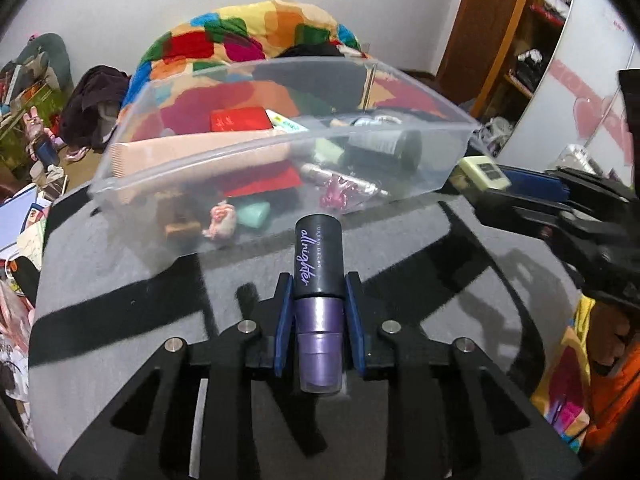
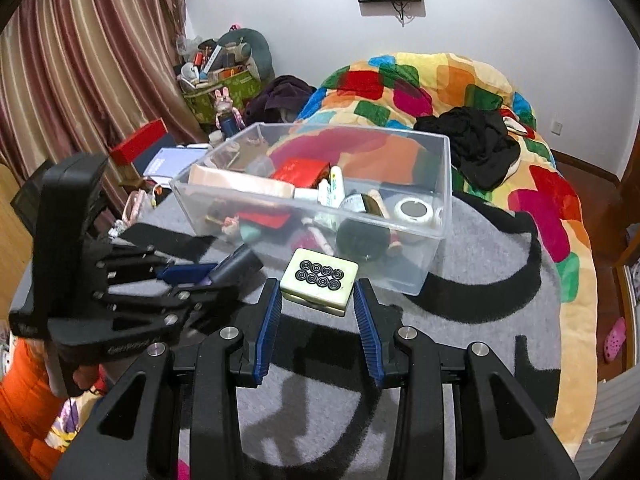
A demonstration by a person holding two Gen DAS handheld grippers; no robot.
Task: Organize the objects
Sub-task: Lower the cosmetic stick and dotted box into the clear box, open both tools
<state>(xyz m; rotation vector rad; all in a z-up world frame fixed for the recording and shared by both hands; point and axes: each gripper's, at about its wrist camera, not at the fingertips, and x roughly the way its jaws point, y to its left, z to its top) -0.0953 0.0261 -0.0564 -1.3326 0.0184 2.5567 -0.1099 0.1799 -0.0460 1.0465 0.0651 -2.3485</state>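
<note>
Left wrist view: a setting-spray bottle (image 1: 318, 276) is being clamped by the left tongs (image 1: 319, 300) at its cap joint, near the clear bin (image 1: 256, 148). Rigid and smooth, it is being judged slip-prone. A light, hard mahjong tile (image 2: 318, 280) is being pinched by the right tongs (image 2: 317, 300).

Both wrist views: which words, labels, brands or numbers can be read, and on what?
"allnighter", purple script on the black-and-purple bottle in the left gripper.
"URBAN DECAY", small print beside it on the same bottle.
Mahjong tile in the right gripper: eight circles, no writing.
Print on items inside the clear bin: too blurred.
</note>
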